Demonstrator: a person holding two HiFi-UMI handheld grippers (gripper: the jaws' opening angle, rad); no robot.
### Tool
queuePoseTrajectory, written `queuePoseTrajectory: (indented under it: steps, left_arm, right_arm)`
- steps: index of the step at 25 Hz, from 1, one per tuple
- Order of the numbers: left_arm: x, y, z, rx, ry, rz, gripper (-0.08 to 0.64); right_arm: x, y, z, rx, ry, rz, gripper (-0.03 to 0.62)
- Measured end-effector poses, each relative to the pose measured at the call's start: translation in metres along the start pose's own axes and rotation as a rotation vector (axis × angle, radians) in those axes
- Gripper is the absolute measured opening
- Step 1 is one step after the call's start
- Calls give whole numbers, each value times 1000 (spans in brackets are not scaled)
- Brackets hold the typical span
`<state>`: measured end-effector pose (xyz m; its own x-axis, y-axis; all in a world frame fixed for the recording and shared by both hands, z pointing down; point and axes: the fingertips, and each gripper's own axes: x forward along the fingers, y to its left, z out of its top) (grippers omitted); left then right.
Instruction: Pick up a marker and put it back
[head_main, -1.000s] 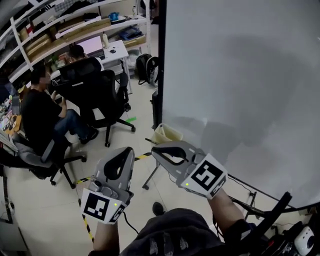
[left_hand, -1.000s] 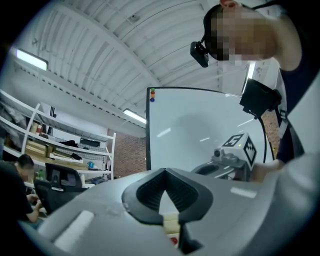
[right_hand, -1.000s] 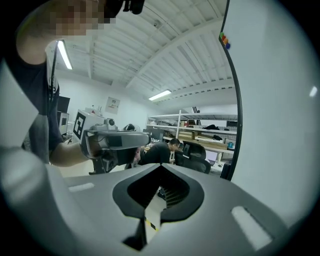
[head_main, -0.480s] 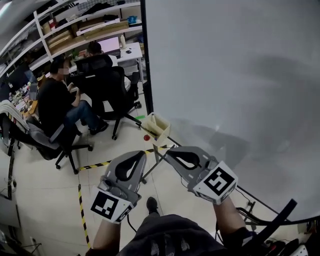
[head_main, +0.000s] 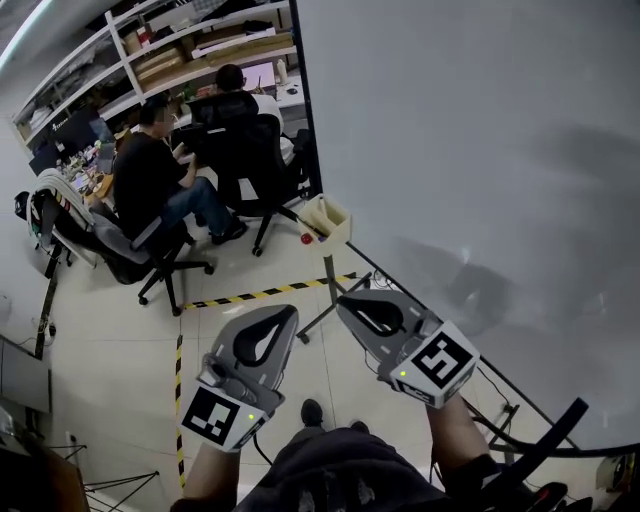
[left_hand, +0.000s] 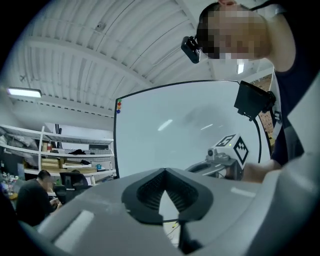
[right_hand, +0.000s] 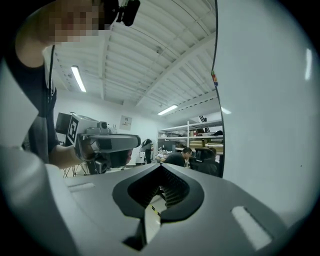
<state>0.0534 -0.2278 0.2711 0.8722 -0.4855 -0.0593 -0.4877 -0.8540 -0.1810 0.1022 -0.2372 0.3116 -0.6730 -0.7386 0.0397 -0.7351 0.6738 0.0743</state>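
— Where was the marker?
— We saw only a red tip (head_main: 305, 238) at the tray (head_main: 332, 213) by the whiteboard (head_main: 480, 150); it was too small to tell more.
— And the tools?
— Our left gripper (head_main: 285, 318) and right gripper (head_main: 348, 302) had their jaws together, both empty, side by side and apart from the tray.

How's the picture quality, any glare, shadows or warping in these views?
Head view: soft grey shadows blotch the whiteboard, straight edges bow. Left gripper view: heavy fisheye, lamp streaks glare on that whiteboard, dark corners. Right gripper view: same round vignette, ceiling lamp bright.
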Motion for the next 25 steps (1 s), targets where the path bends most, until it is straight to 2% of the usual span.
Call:
queuePoseTrajectory:
  steps: [3, 6, 10, 16, 20, 25]
  left_arm:
    - [-23, -2, 5, -13, -3, 26, 5]
    - [-46, -1, -1, -34, 22, 53, 5]
    - [-78, -2, -9, -45, 13, 80, 5]
    - [-161, -2, -18, -75, 7, 98, 5]
    - [-213, -4, -22, -108, -15, 76, 5]
    - [-238, -24, -29, -144, -32, 14, 5]
  right_arm:
    - [6, 22, 3, 4, 2, 37, 0]
    - [15, 42, 1, 12, 21, 57, 0]
    - [29, 73, -4, 6, 56, 79, 0]
    - [53, 151, -12, -15, 110, 98, 0]
    - [62, 210, -14, -72, 164, 113, 0]
    - [53, 246, -21, -71, 190, 82, 0]
